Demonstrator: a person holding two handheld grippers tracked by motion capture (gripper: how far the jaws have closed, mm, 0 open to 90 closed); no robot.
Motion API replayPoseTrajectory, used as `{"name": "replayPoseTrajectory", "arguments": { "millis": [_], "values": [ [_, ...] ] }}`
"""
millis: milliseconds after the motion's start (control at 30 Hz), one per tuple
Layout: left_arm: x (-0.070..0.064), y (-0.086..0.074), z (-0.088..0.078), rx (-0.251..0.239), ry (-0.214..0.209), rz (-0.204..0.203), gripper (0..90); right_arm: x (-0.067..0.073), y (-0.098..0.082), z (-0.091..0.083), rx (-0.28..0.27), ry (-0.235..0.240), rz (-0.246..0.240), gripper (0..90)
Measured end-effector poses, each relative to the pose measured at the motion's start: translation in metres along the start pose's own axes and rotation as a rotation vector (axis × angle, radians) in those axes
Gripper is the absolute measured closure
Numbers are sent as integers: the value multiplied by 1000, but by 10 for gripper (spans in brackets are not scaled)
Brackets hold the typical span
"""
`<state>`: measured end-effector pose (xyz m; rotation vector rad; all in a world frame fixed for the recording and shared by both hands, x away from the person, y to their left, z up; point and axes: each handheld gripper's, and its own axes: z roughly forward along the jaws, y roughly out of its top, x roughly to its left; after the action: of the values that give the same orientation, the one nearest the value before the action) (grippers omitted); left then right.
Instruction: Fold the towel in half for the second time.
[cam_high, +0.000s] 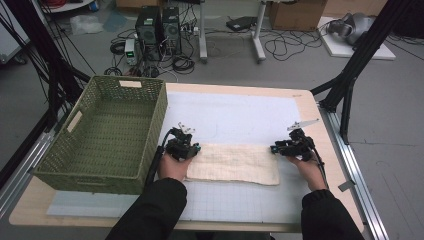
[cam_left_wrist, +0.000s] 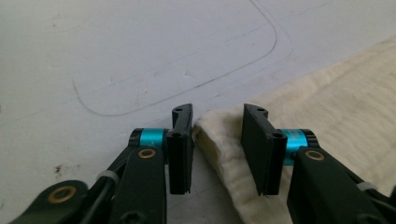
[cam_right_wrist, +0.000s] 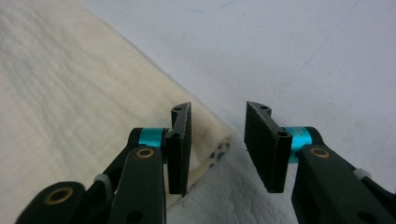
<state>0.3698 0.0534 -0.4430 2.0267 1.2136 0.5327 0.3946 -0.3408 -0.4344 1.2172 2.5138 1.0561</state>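
- Folded cream towel lying flat on the white mat, mid-table, long side running left to right, near the front half of the table.
- Left gripper parked at the towel's left end; from the left gripper view, fingers partway open, folded corner of the cloth sitting between them but not pinched, small gaps both sides.
- Right gripper at the right end; right gripper view shows fingers also partway open, towel edge under the one finger, bare mat between the pads. Holding nothing.
- Looks like the let-go right after a fold, so probably between steps: fold laid down, both ends released.
- Next move, best guess: either re-grab the two short ends for another fold, or scoop the bundle up and drop it in the green wicker basket. Either way needs fingers closing on all layers at once, not just the top one, or the fold flops open.
- Basket standing just left of the left hand, empty as far as can be seen, tall rim to clear on the way over.
- Nothing else on the mat getting in the way. Floor behind: computer towers, cable mess, cardboard box, black frame legs on the right, all well clear.
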Motion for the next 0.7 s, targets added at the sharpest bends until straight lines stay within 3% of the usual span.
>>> {"name": "replayPoseTrajectory", "arguments": {
  "millis": [67, 200, 300, 367, 500, 700],
  "values": [
    [-2, 0, 0, -7, -20, 17, 731, 1, 1, 4, 6, 12, -11, 610],
    [-2, 0, 1, -14, -35, 6, 839, 3, 2, 6, 9, 11, -41, 705],
    [1, 0, 1, -18, -30, -23, 853, 4, 2, 7, 17, 61, -46, 821],
    [4, 1, 1, -23, -29, -42, 856, 5, 3, 7, 24, 64, -63, 840],
    [8, 3, -1, -56, -36, -83, 858, 4, 3, 3, 30, 46, -80, 856],
    [8, 6, -6, -123, -37, -116, 860, 1, 4, -6, -3, 18, -71, 858]
  ]
}}
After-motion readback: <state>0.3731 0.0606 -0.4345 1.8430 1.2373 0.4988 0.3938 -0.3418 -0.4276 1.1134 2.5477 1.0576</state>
